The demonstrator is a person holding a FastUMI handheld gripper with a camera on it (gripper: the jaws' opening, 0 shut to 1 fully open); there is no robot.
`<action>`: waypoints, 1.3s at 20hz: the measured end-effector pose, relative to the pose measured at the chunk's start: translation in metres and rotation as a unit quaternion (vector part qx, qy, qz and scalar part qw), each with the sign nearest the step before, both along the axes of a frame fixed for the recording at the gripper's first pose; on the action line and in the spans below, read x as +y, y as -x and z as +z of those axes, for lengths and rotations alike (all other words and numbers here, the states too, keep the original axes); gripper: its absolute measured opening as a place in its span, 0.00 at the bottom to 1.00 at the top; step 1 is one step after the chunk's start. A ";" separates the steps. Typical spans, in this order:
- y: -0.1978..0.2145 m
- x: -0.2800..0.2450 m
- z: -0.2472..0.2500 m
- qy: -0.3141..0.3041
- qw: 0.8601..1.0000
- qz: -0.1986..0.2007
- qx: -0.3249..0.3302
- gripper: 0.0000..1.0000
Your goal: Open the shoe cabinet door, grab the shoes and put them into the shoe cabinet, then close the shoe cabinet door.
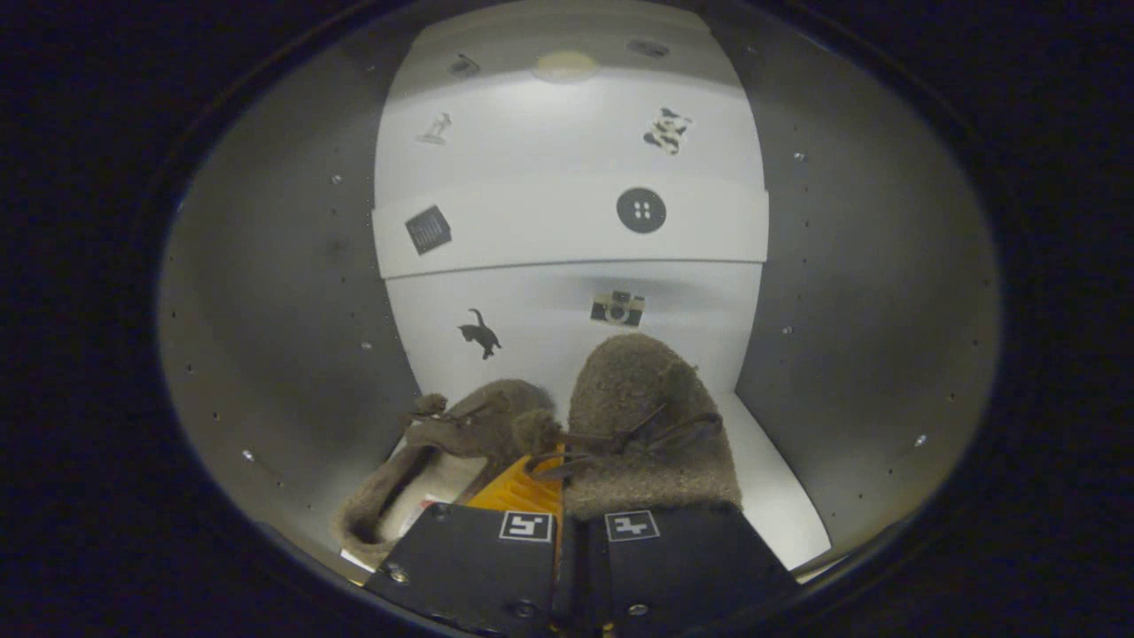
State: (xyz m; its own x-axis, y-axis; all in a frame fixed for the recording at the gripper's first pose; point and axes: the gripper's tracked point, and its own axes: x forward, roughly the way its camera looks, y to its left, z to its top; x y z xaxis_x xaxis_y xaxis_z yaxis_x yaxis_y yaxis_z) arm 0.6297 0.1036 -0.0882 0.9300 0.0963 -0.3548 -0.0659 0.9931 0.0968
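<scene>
Slippers inside the cabinet [292, 292]
Gripper [561, 496] clenched on the right slipper [642, 416]; left slipper [461, 443] touching beside it.

I count two shoes [611, 434] at twelve o'clock from my gripper [563, 505], whose two fingers sit nearly together. Seven stickers [640, 210] dot the cabinet's back wall [567, 310], farther toward twelve.

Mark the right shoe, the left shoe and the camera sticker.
Right shoe [640, 416]: gripper view, fuzzy toe, just ahead of the claw.
Left shoe [483, 424]: gripper view, upper by the laces.
Camera sticker [617, 308]: gripper view, its middle.
</scene>
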 end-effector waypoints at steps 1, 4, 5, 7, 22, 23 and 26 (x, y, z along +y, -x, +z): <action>-0.004 0.001 -0.005 0.000 1.000 -0.001 0.014 0.09; -0.014 -0.001 -0.022 0.011 0.999 -0.003 0.053 0.10; -0.016 -0.002 -0.027 0.010 0.998 -0.007 0.064 0.11; -0.019 -0.001 -0.030 -0.001 0.997 -0.010 0.072 0.13; 0.034 0.003 0.001 0.001 1.000 -0.007 0.018 0.64; 0.043 0.002 0.001 0.003 1.000 -0.005 0.012 0.64; 0.074 0.009 0.018 -0.001 1.000 0.014 -0.026 0.64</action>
